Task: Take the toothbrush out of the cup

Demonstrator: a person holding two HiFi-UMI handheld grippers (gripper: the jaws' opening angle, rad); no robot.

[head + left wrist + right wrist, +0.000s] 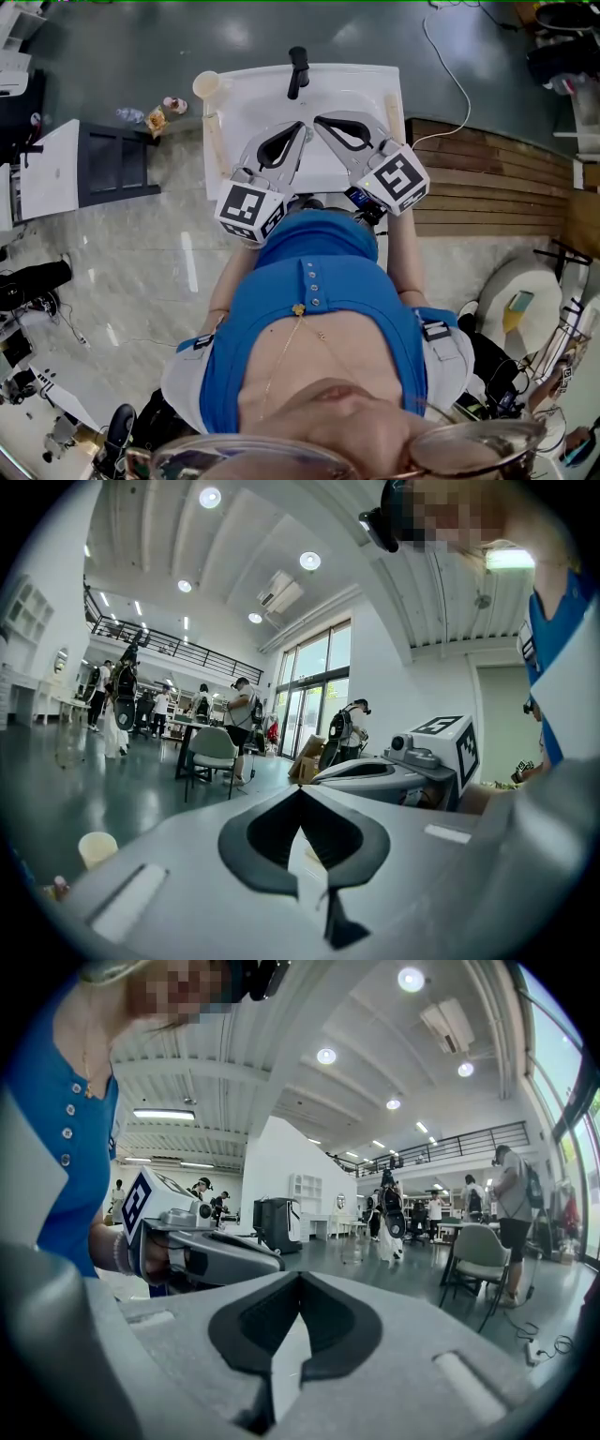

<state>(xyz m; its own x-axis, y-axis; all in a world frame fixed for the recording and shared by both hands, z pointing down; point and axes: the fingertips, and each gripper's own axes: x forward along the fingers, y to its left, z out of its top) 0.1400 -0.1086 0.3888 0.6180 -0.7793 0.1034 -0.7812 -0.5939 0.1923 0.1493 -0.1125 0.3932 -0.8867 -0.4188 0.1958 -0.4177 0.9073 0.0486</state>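
**Both claws closed and empty above the sink**

Head view: the left claw (300, 126) and the right claw (320, 119) lie side by side over the white sink (375, 84). Their tips lean toward each other, close together but apart, just short of the black tap (297, 70). Each claw's own view shows its jaws meeting at the tip with nothing between them, so I read both as closed and gripping nothing.

The cup (208, 84), cream-coloured, stands upright on the sink's rear left corner, left of the tap and well apart from both claws. In the left gripper view it sits low at the left edge, beyond the claw's body. I cannot make out the toothbrush in the cup in any view; it is too small to resolve. A pale narrow strip (215, 141) lies along the sink's left rim, just below the cup; I cannot tell what it is.

Both gripper views look out nearly level across an open hall with people, tables and chairs in the distance.
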